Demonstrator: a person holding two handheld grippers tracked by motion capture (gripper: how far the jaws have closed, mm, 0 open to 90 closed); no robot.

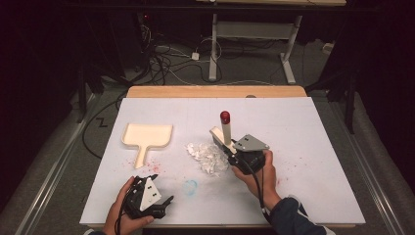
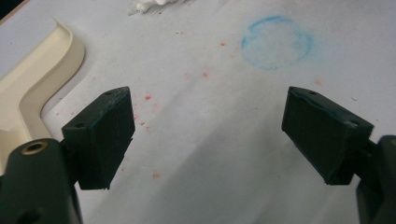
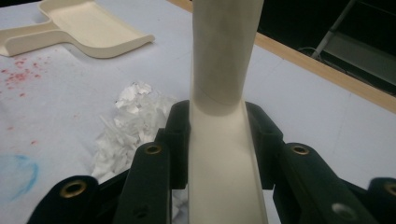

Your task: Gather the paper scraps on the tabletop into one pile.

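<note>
Your right gripper (image 1: 229, 147) fingers clamped on the cream plastic brush handle with red tip (image 1: 225, 128), beside the white shredded-paper pile (image 1: 208, 157) mid-desk, your left gripper (image 1: 164, 201) fingers wide apart, empty, near the cream plastic dustpan (image 1: 147, 136).

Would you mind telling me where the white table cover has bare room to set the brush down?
Free: the wide stretch right of the right gripper and the far strip beyond the cream plastic dustpan. Crowded: the middle, where the pile of white paper scraps lies beside the cream red-tipped brush.
</note>
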